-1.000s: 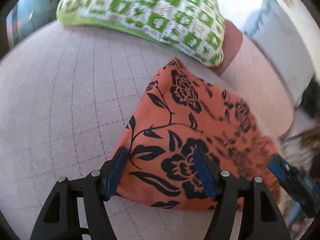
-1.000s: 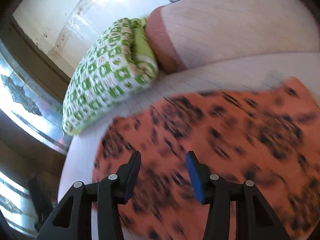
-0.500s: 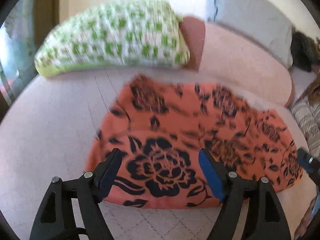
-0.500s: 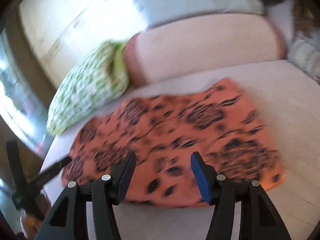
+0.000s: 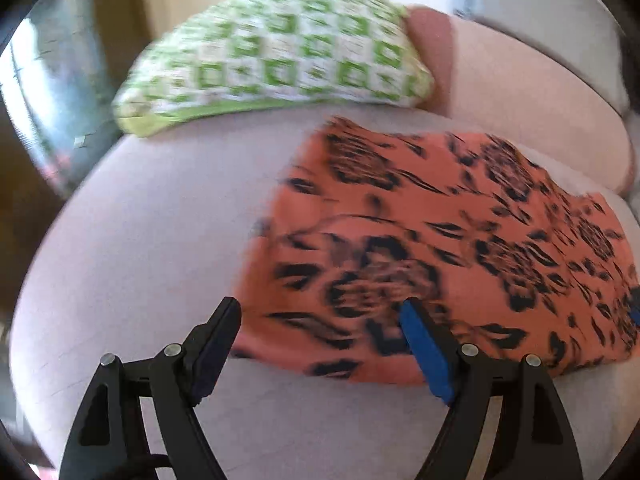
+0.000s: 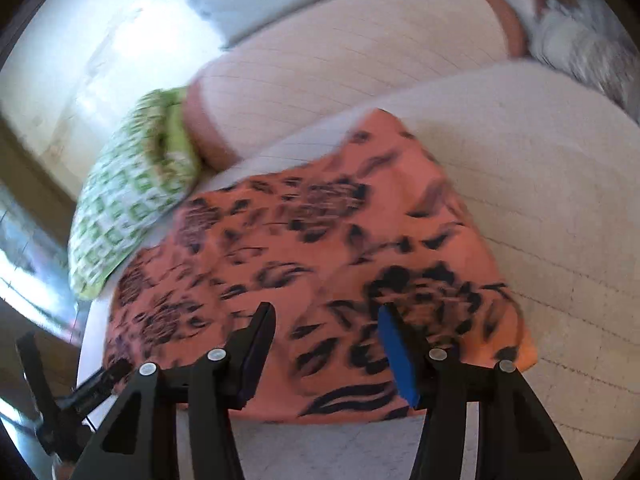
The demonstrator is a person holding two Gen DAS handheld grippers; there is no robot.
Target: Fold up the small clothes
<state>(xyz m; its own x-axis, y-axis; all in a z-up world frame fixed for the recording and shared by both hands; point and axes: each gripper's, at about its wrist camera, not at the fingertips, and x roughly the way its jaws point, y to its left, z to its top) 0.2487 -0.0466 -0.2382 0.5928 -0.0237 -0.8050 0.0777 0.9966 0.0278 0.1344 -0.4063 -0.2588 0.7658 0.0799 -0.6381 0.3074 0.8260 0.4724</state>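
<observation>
Both views are swinging and blurring, so the person is plainly repositioning; half a second ago the left hand-held gripper point(image 5: 320, 340) was sitting square over the big black flower, and now it is sliding toward the left near corner of the orange floral garment point(image 5: 440, 248), its left finger off the cloth over bare bed; the right hand-held gripper point(image 6: 326, 346) is drawing in closer over the near hem than it was, toward the right end. Both are standing wide open, holding nothing, the cloth showing freely between the fingers. I am reading this as the two lining up on the near edge for a fold; nothing is being lifted yet, and the garment is lying spread flat, near the middle of the bed.

The surface is a pale quilted bedspread point(image 5: 152, 240), soft, so the hem is likely sinking under any pressing; a green-and-white checked pillow point(image 5: 280, 56) is lying at the far left, just beyond the garment, beside a long pinkish bolster point(image 6: 352, 80) along the far side; a bright pale wall point(image 6: 100, 40) is rising behind.
</observation>
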